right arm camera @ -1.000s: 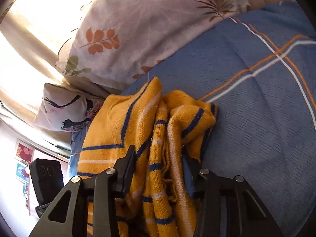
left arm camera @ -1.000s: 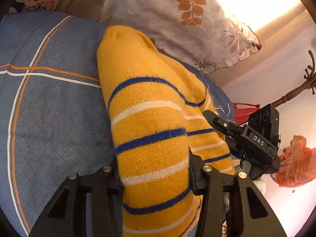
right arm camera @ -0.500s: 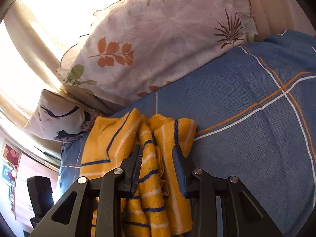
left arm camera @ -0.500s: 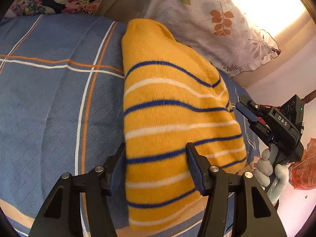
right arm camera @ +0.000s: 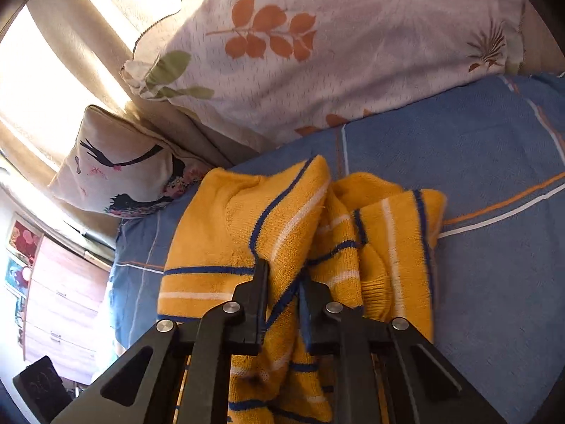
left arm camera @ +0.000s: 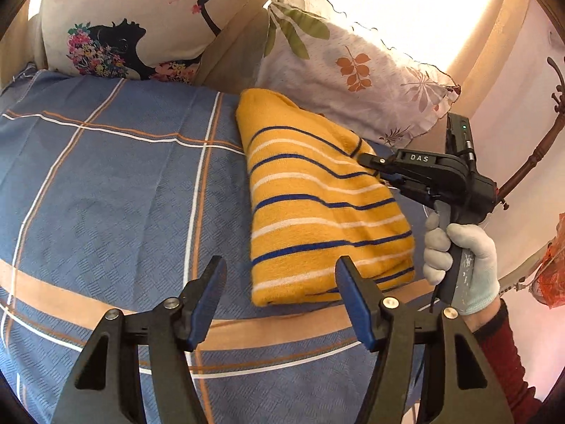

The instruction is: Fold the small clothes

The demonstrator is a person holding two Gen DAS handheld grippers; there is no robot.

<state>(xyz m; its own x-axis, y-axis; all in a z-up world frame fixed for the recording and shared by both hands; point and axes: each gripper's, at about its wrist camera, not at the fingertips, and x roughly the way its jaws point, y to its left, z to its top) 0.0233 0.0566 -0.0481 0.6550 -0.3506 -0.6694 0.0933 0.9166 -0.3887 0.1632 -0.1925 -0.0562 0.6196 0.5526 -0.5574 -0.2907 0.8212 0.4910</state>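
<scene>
A yellow knit sweater point(left arm camera: 317, 208) with blue and white stripes lies folded on the blue plaid bedspread point(left arm camera: 106, 194). My left gripper point(left arm camera: 280, 279) is open and empty, just in front of the sweater's near edge. My right gripper point(right arm camera: 282, 282) is shut on a bunched fold of the sweater point(right arm camera: 282, 219) at its side. In the left wrist view the right gripper point(left arm camera: 367, 160) reaches in from the right, held by a gloved hand point(left arm camera: 462, 258).
A leaf-print pillow point(left arm camera: 356, 70) and a cushion with a woman's silhouette point(left arm camera: 134, 21) lean at the head of the bed. A wooden coat stand point(left arm camera: 529, 162) and an orange bag point(left arm camera: 551, 275) stand to the right. A wooden dresser point(right arm camera: 60, 304) stands beside the bed.
My left gripper let go of the sweater, opened wide and drew back. The sweater now lies flat on the bed. My right gripper closed tighter on its fold.
</scene>
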